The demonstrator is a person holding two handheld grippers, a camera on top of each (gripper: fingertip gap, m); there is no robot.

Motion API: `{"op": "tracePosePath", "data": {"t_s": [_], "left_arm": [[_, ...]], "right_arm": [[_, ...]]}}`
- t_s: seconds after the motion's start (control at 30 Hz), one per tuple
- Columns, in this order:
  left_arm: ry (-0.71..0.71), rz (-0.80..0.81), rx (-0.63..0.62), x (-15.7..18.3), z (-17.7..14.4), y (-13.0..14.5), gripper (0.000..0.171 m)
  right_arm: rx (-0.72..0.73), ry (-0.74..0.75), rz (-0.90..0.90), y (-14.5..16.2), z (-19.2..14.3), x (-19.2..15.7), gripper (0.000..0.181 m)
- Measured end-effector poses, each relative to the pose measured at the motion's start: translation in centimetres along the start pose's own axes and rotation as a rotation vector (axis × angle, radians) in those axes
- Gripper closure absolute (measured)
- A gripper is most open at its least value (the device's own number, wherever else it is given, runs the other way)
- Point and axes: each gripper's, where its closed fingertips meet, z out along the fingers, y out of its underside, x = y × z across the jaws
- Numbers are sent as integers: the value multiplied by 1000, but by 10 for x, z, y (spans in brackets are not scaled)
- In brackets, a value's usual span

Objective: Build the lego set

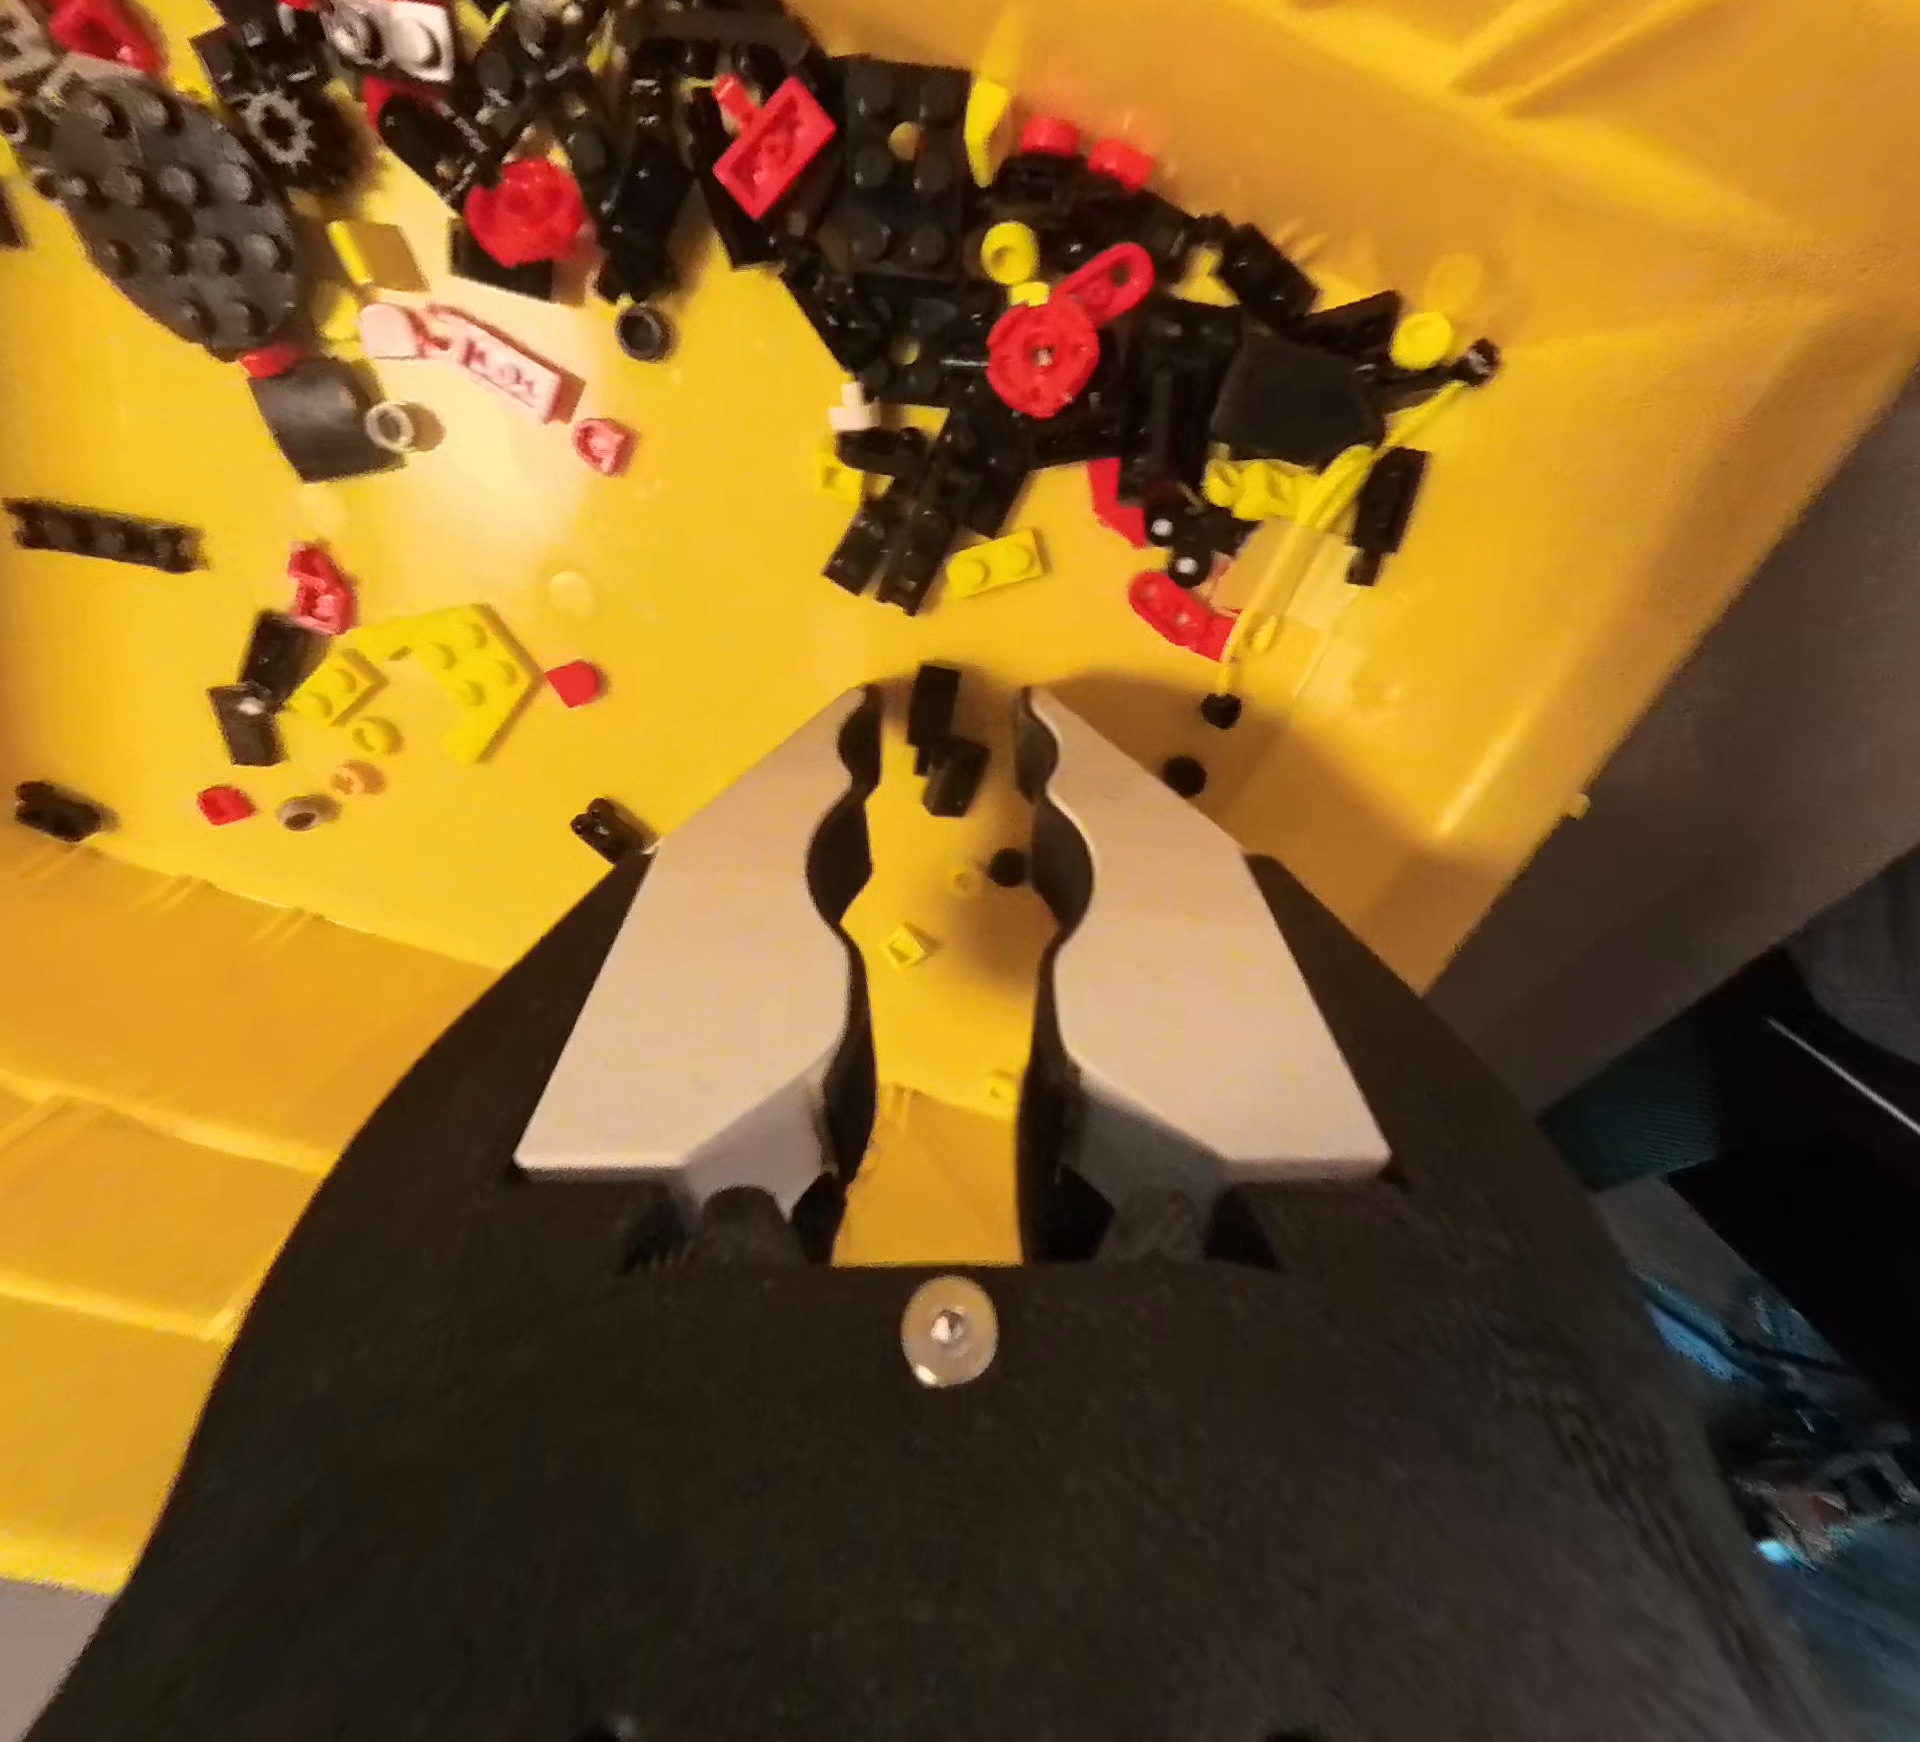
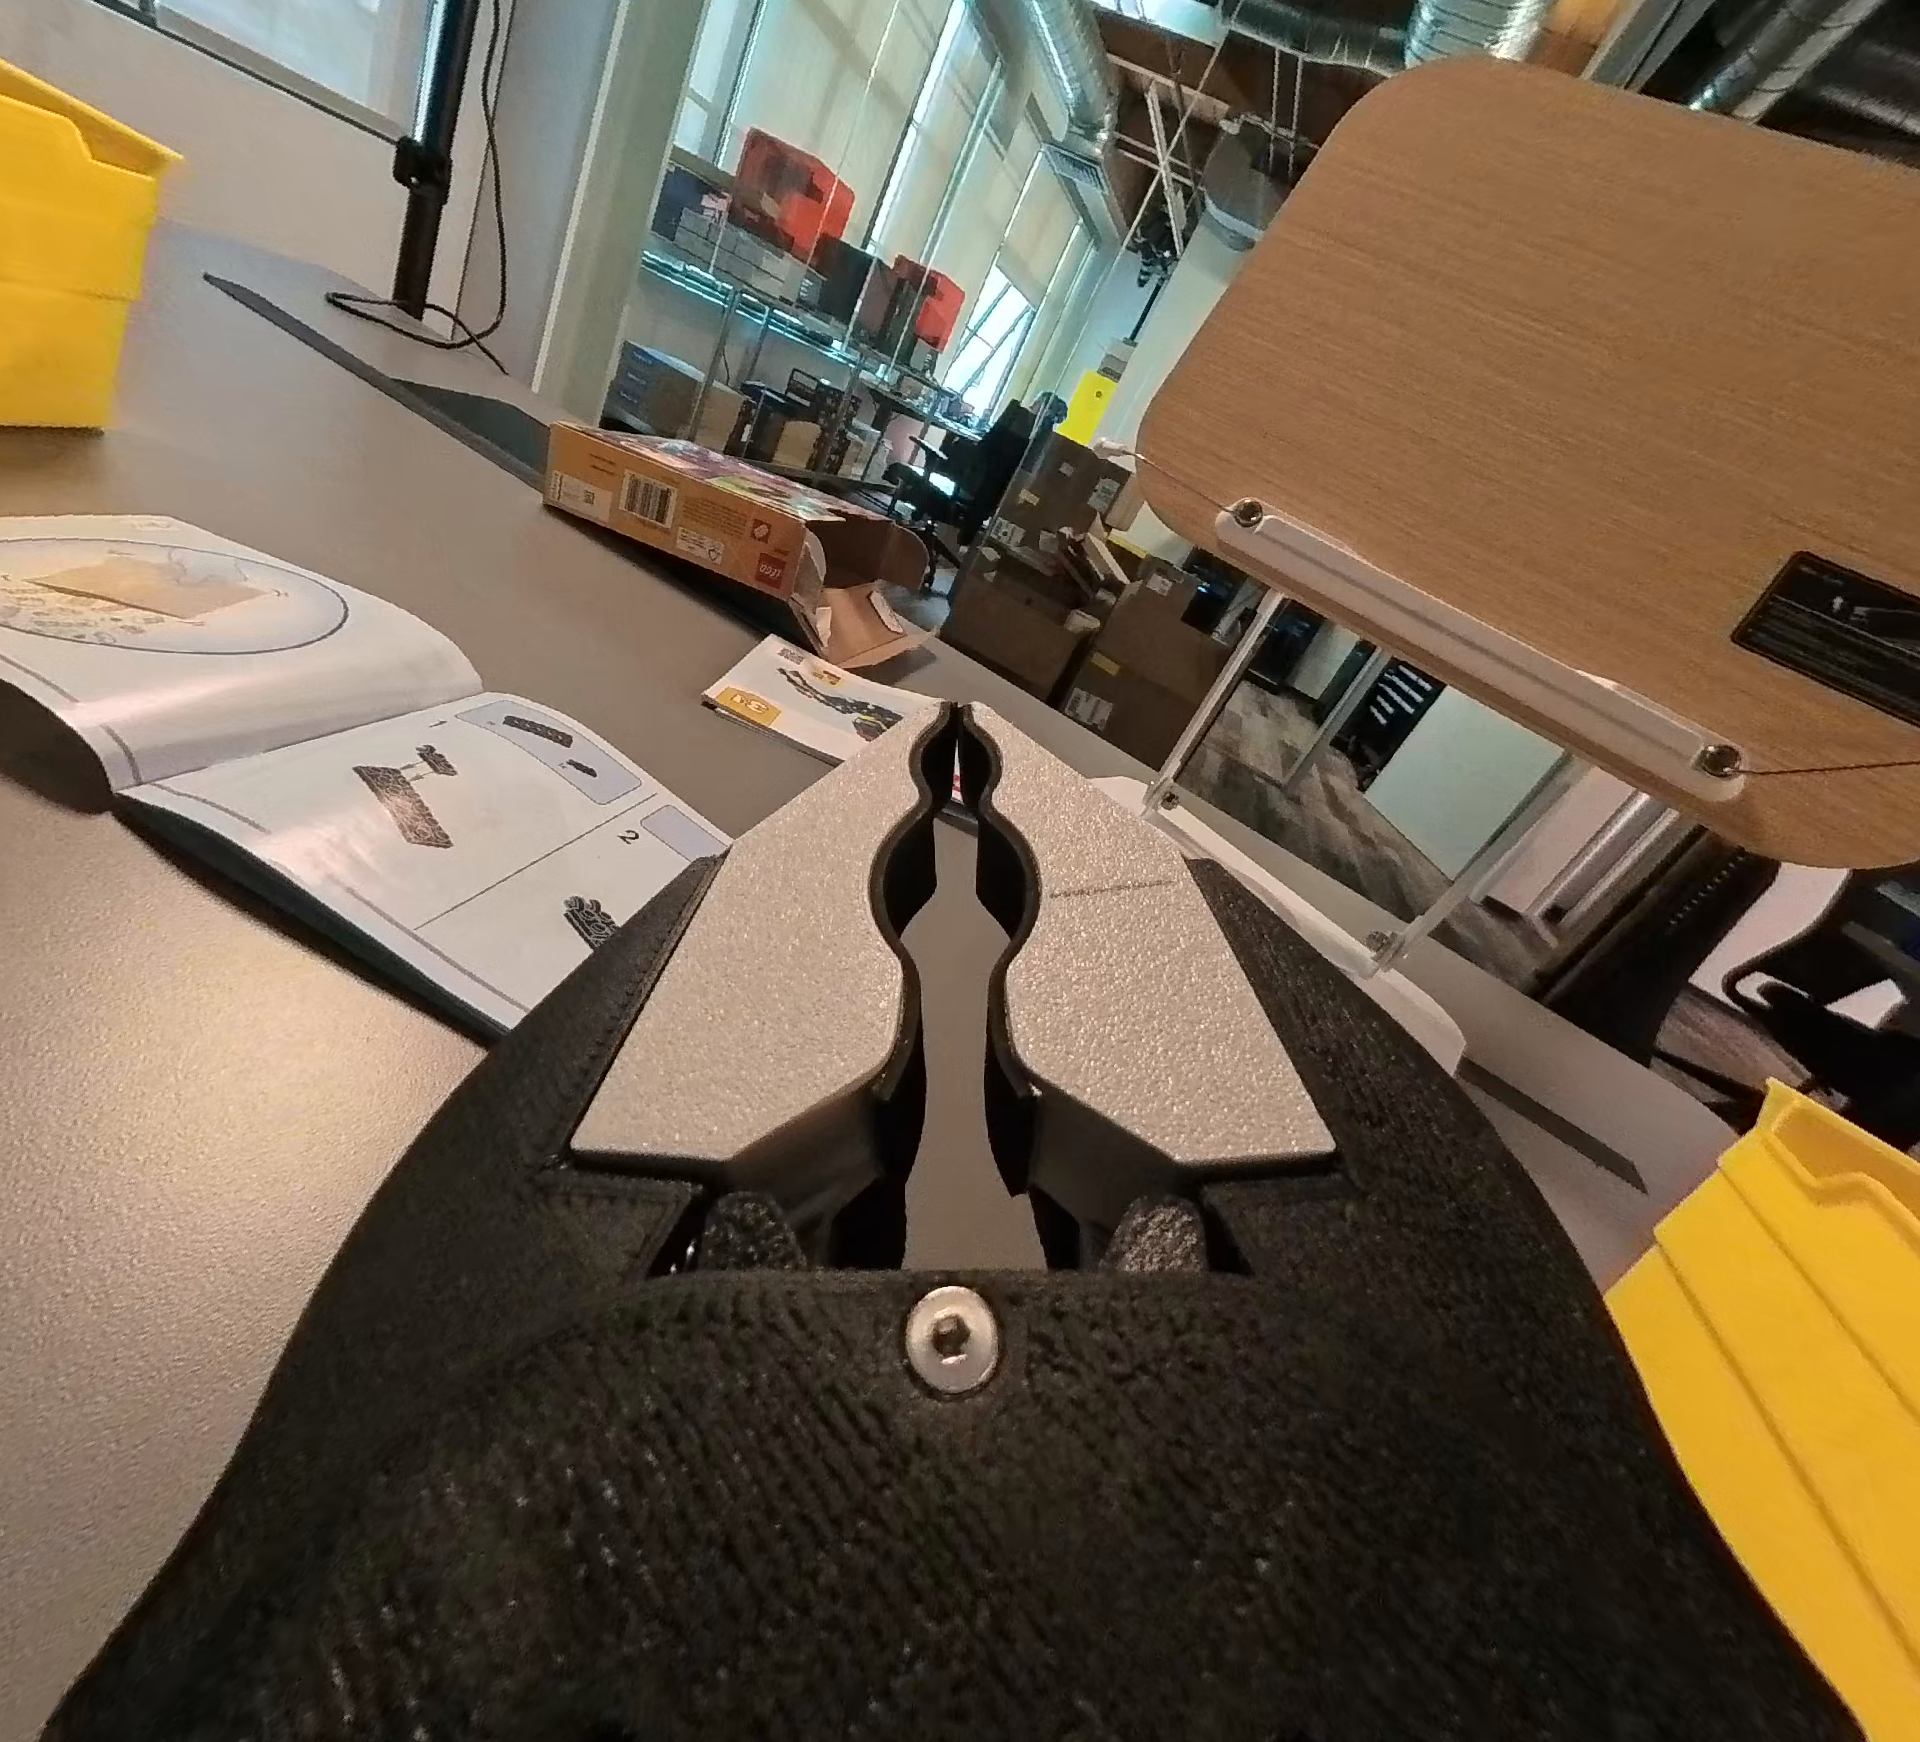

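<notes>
One small black piece (image 1: 940, 742) lies between the left gripper (image 1: 948, 705) jaws.
Its long side runs along the spread jaws, in the yellow bin (image 1: 727, 549); right gripper (image 2: 956, 713) sits pressed together, empty, far off.

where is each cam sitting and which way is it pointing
Left wrist view: rides the left claw, angled down into a yellow bin of loose lego pieces; its open grey fingers straddle a small black piece.
Right wrist view: rides the right claw, low over the grey table, facing an open instruction booklet, a cardboard box and the room; tips shut.
Shared: yellow bin plastic; neither claw shows in the other view.
</notes>
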Motion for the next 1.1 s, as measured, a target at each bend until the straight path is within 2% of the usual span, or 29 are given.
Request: {"op": "tracePosePath", "data": {"t_s": [0.03, 0.13, 0.27, 0.37, 0.43, 0.5, 0.57, 0.67, 0.73, 0.8, 0.93, 1.0, 1.1], "left_arm": [[-13, 12, 6, -2, 0, -1, 164], [21, 50, -7, 4, 0, 0, 164], [-125, 106, 60, -15, -23, -14, 164], [-296, 142, 231, -33, -70, -53, 164], [-419, 172, 394, -37, -110, -92, 164], [-463, 184, 560, -20, -143, -133, 164], [-450, 221, 639, 12, -157, -164, 164], [-377, 280, 676, 70, -144, -200, 164], [-249, 373, 666, 118, -114, -223, 165], [-167, 409, 598, 145, -72, -243, 164], [-50, 308, 463, 146, -7, -263, 164], [17, 259, 454, 142, 4, -269, 164], [27, 246, 408, 131, 18, -272, 164]], "right_arm": [[0, 0, 0, 0, 0, 0, 181], [0, -1, -1, 0, 0, 0, 181], [1, 0, 1, 0, 0, 0, 181], [-1, 0, -1, 0, 0, 0, 181], [-2, 0, -3, 1, 0, 0, 181], [0, 3, 0, 0, 0, 0, 181], [6, 8, 10, 0, -1, 2, 181], [15, 15, 27, -1, -2, 5, 181], [18, 8, 28, -1, -2, 4, 181], [29, -24, 21, -3, -3, -2, 181], [52, -79, 20, -7, -7, -10, 181], [57, -96, 23, -8, -9, -13, 181], [58, -119, 27, -9, -10, -16, 181]]}}
